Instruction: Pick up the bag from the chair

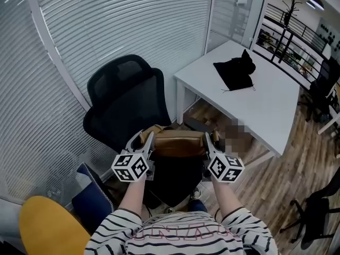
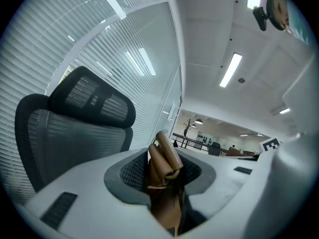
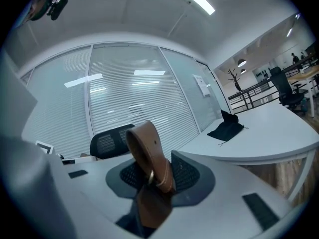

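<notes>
A brown leather bag (image 1: 179, 143) hangs between my two grippers, lifted above the seat of the black mesh office chair (image 1: 126, 101). My left gripper (image 1: 147, 143) is shut on the bag's left strap (image 2: 164, 161), which stands folded up between its jaws. On the other side my right gripper (image 1: 210, 142) is shut on the right strap (image 3: 147, 156), a loop with a metal ring. The chair's backrest (image 2: 70, 118) shows behind the left jaws and, farther off, the chair (image 3: 112, 139) shows in the right gripper view. The chair seat is mostly hidden under the bag.
A white table (image 1: 249, 100) stands right of the chair with a black cloth pouch (image 1: 235, 72) on it. Glass walls with blinds (image 1: 133, 25) close the back and left. A yellow seat (image 1: 45, 227) and a blue cushion (image 1: 91, 196) lie at lower left. Black chairs (image 1: 313, 217) stand at right.
</notes>
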